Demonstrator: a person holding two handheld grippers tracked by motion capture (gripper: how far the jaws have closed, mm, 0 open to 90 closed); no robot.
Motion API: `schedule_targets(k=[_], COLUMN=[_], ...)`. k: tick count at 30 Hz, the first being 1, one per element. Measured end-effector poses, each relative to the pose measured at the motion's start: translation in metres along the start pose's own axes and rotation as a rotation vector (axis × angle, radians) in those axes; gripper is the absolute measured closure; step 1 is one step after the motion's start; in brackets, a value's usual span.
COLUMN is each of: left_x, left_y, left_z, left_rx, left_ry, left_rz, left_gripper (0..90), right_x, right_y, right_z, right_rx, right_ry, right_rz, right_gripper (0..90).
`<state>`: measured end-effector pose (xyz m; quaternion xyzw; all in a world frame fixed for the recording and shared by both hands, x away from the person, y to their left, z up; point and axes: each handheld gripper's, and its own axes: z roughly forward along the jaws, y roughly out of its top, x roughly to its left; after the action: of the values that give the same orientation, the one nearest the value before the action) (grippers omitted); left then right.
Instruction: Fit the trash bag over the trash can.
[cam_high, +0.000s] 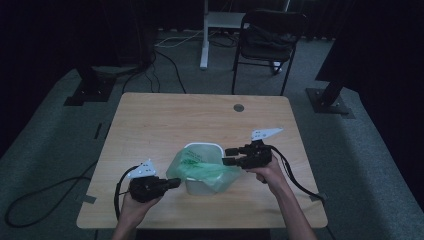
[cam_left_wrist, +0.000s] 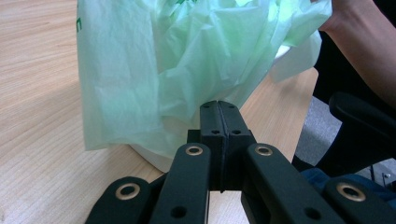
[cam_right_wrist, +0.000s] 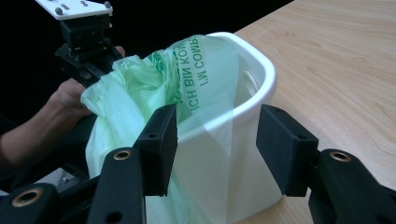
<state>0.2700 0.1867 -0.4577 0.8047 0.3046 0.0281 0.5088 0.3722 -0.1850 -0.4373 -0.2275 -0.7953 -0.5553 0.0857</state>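
Left gripper (cam_high: 176, 183) pinched shut on bag (cam_high: 200, 172), right gripper (cam_high: 229, 156) open astride bin (cam_high: 202, 148) rim — a hard tug could rip the film or tip the bin.

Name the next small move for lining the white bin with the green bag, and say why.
Probably close the right gripper, jaws open around the rim of the white plastic bin, on the thin green plastic bag and pull it over; the left gripper pinches the opposite side.
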Motion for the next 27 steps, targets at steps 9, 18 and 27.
schedule_targets(k=[9,18,27], left_x=[-0.001,-0.003,-0.005], left_y=[0.0,-0.001,-0.009], left_z=[0.0,0.001,0.005], left_rx=[-0.001,0.005,0.046], left_ry=[0.005,0.005,0.005], left_rz=[0.006,0.016,0.041], left_gripper=[90.0,90.0,90.0], right_x=[-0.001,0.007,-0.004], right_y=[0.001,0.0,0.011], right_z=[0.003,0.0,-0.009], right_rx=[0.015,0.036,0.019], right_ry=[0.067,0.001,-0.22], right_rz=[0.027,-0.04,-0.049], right_gripper=[60.7,90.0,90.0])
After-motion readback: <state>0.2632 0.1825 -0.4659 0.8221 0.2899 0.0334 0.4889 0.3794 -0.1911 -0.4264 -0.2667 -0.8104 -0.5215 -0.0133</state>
